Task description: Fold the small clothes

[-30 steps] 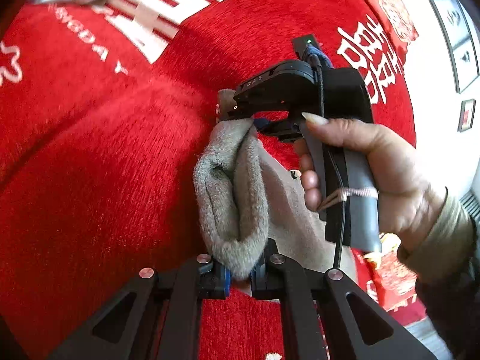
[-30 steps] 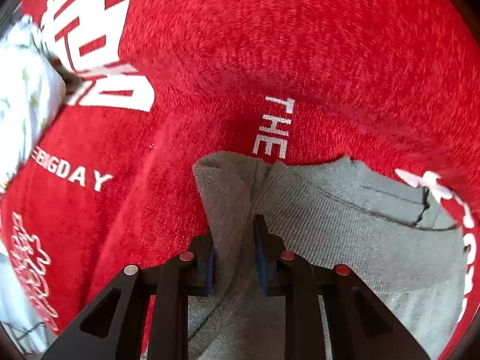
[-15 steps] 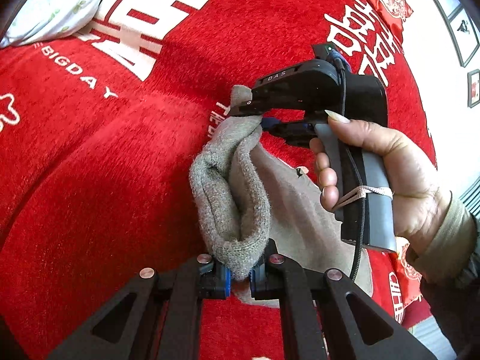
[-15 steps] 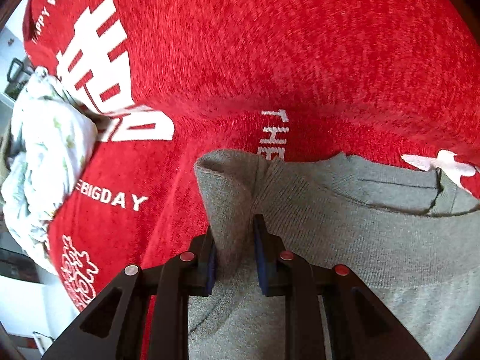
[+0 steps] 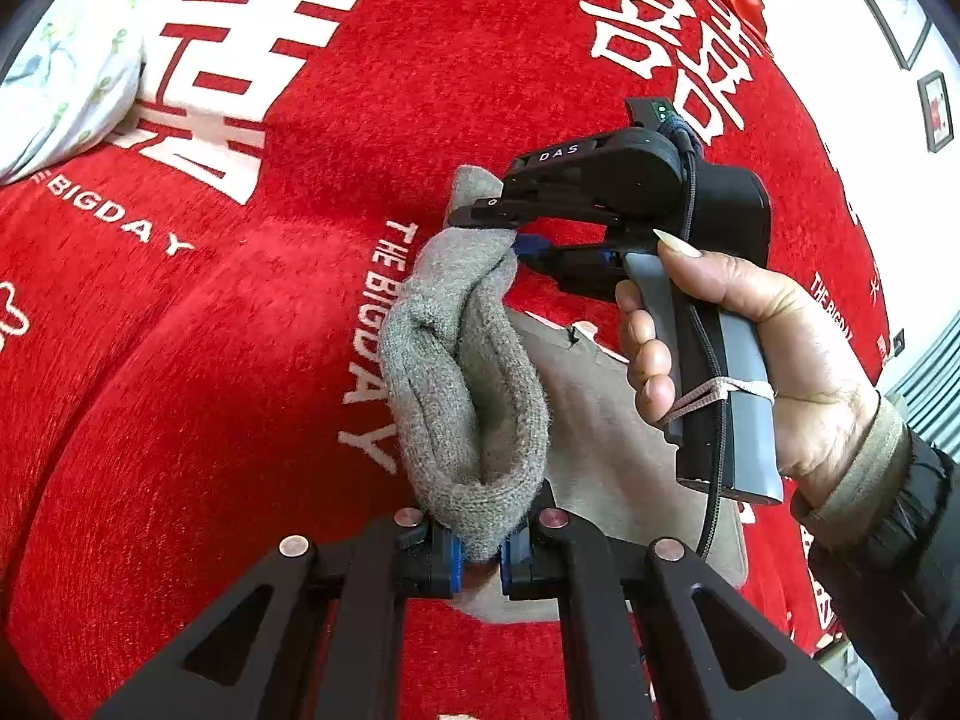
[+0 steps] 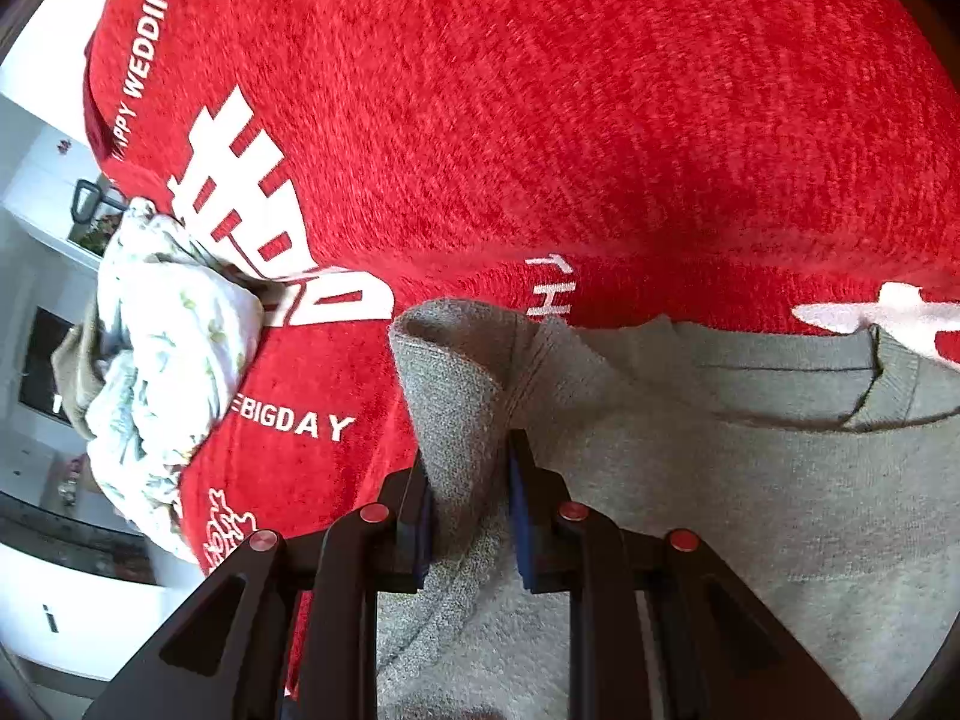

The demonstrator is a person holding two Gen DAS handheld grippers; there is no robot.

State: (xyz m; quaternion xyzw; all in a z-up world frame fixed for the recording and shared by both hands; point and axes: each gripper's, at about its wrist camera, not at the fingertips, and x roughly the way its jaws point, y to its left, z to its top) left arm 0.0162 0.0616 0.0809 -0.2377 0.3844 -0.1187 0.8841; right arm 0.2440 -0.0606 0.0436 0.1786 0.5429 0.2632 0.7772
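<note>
A small grey knit garment lies partly on a red bedspread. My left gripper is shut on one end of its raised left edge. My right gripper is shut on the far end of the same edge, held by a hand. Between them the edge hangs as a thick rolled fold above the cloth. In the right wrist view my right gripper pinches a bunched corner of the garment, whose body with a neckline seam spreads flat to the right.
The bedspread has white characters and lettering. A crumpled white floral cloth lies at its edge, also in the left wrist view. Framed pictures hang on the wall at right.
Both grippers have lifted the gripped edge and carried it away from the floral cloth side; more of the bedspread lettering and room edge shows. The grips are unchanged.
</note>
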